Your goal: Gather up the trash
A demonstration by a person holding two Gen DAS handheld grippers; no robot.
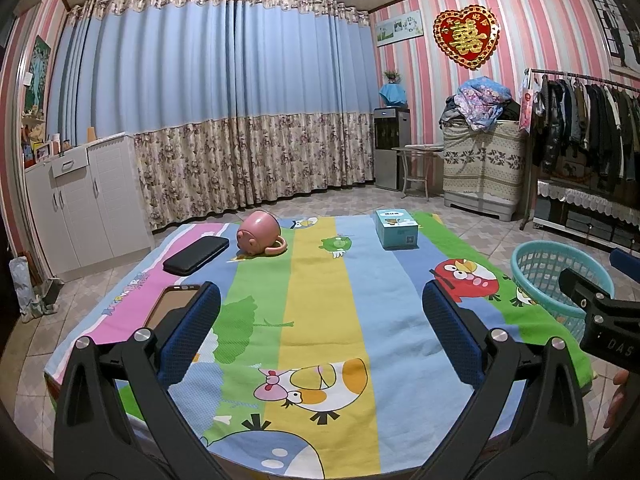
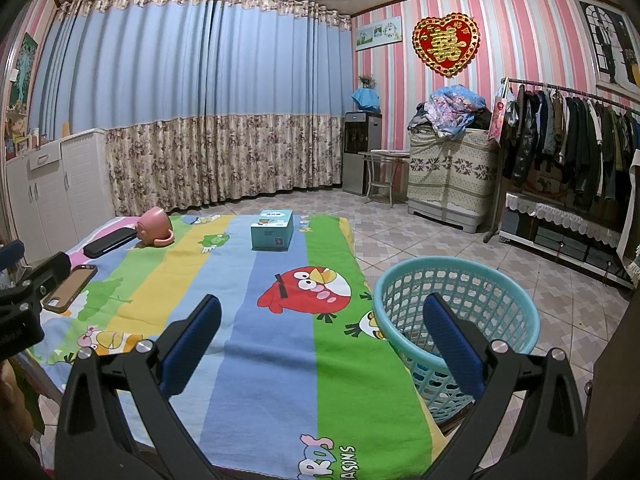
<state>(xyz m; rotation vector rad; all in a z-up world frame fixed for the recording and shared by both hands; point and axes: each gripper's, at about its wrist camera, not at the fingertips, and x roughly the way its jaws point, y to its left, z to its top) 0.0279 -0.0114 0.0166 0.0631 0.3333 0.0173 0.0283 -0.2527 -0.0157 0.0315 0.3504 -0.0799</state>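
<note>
A table with a colourful cartoon cloth (image 1: 320, 300) (image 2: 280, 360) holds a teal tissue box (image 1: 396, 229) (image 2: 272, 230), a pink mug on its side (image 1: 260, 236) (image 2: 155, 227), a black case (image 1: 196, 255) (image 2: 110, 242) and a phone in a brown case (image 1: 172, 306) (image 2: 70, 288). A teal mesh basket (image 1: 560, 284) (image 2: 456, 312) stands off the table's right edge. My left gripper (image 1: 320, 320) is open and empty above the near cloth. My right gripper (image 2: 320, 328) is open and empty, its right finger over the basket.
White cabinets (image 1: 88, 200) stand at the left, curtains behind. A water dispenser (image 1: 390, 144), a small stool, a covered chest (image 1: 484, 164) and a clothes rack (image 1: 580, 120) line the right wall. Tiled floor lies beyond the table.
</note>
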